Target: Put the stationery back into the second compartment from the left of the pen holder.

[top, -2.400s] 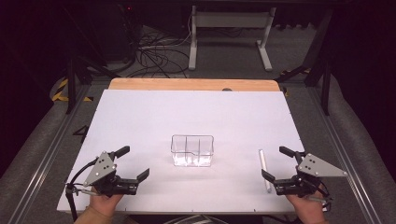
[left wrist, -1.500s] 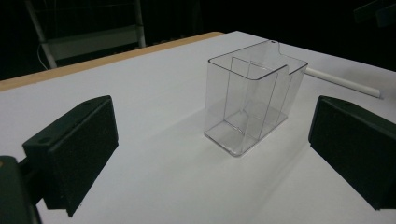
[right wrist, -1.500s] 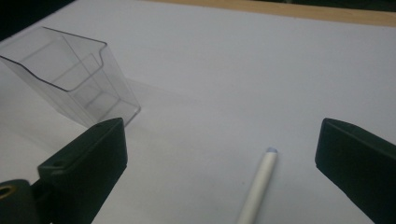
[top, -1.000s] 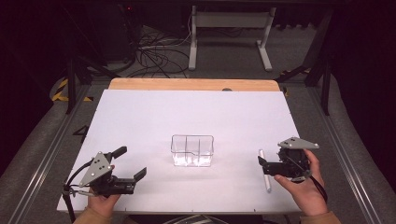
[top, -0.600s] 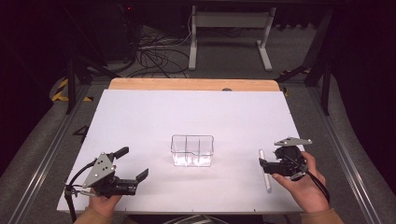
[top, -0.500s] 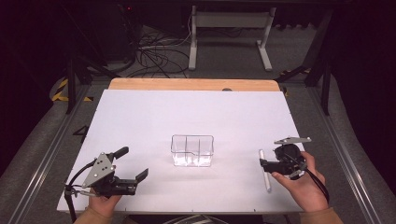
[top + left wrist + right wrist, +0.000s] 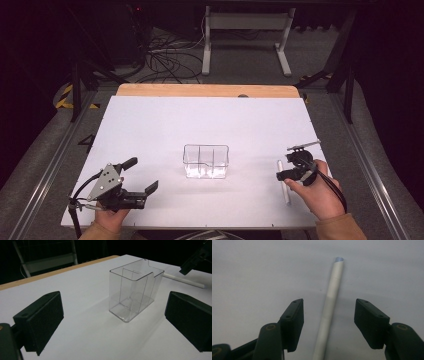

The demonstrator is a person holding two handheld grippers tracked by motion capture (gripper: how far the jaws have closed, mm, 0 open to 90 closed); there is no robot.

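Right claw (image 7: 286, 170) sits at the right side of the white desk (image 7: 150, 135), tipped down over the white pen (image 7: 283, 184). In the right gripper view the pen (image 7: 329, 307) lies flat on the desk and runs up between the two black jaws, a little nearer the left one. Bare desk shows on both sides of the barrel, so neither pad touches it: claw released, nothing grasped. The jaws have just been closing in on the pen and stand partly drawn in. In the high view the pen's near end pokes out below the claw, toward the person's right hand (image 7: 315, 192); its far end is under the claw there.

Left claw (image 7: 141, 176) rests low at the near left of the desk, jaws wide apart and empty: released. Its own view looks across the desk between both jaws at the clear plastic organizer (image 7: 133, 291), well clear of them.

Organizer (image 7: 206, 161) stands upright mid-desk, open top, thin inner walls dividing it; it looks like three compartments, though the clear walls make the count uncertain. Pen lies to its right, apart from it.
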